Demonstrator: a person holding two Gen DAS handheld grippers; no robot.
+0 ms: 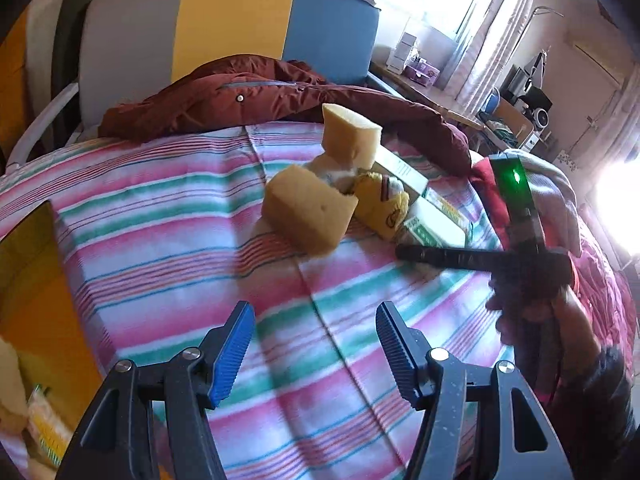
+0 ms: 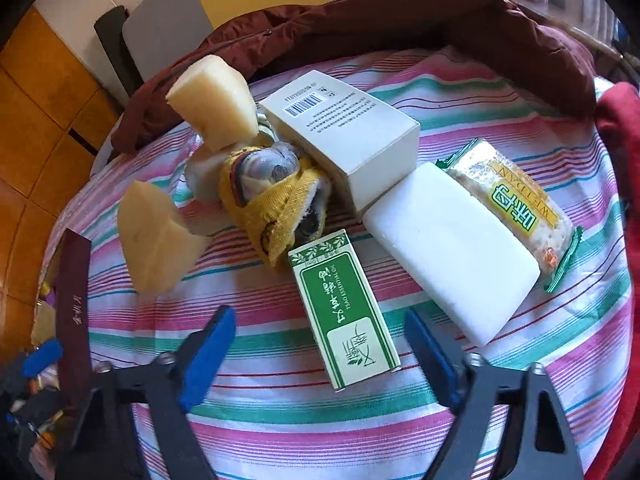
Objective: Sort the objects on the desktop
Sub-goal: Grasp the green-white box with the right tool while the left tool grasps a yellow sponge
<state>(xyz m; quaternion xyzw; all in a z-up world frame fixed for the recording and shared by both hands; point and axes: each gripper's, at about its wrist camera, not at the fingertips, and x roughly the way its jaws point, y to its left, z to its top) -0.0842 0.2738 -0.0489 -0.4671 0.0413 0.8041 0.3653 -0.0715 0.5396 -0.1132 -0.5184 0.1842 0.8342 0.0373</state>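
Note:
On the striped cloth lies a pile: two yellow sponge blocks (image 2: 154,236) (image 2: 216,100), a yellow sock bundle (image 2: 276,204), a white carton with a barcode (image 2: 348,136), a green-and-white essential oil box (image 2: 344,312), a white soap-like block (image 2: 452,256) and a cracker packet (image 2: 516,204). My right gripper (image 2: 320,344) is open, its jaws either side of the near end of the green box. My left gripper (image 1: 316,344) is open and empty over bare cloth, well short of the near sponge (image 1: 308,216). The right gripper body (image 1: 520,240) shows in the left wrist view.
A dark red jacket (image 1: 248,96) lies along the far edge of the striped cloth (image 1: 160,240). A dark maroon box wall (image 2: 72,320) stands at the left, with small items inside. A red garment (image 2: 620,128) lies at the right. A coloured chair back (image 1: 232,24) stands behind.

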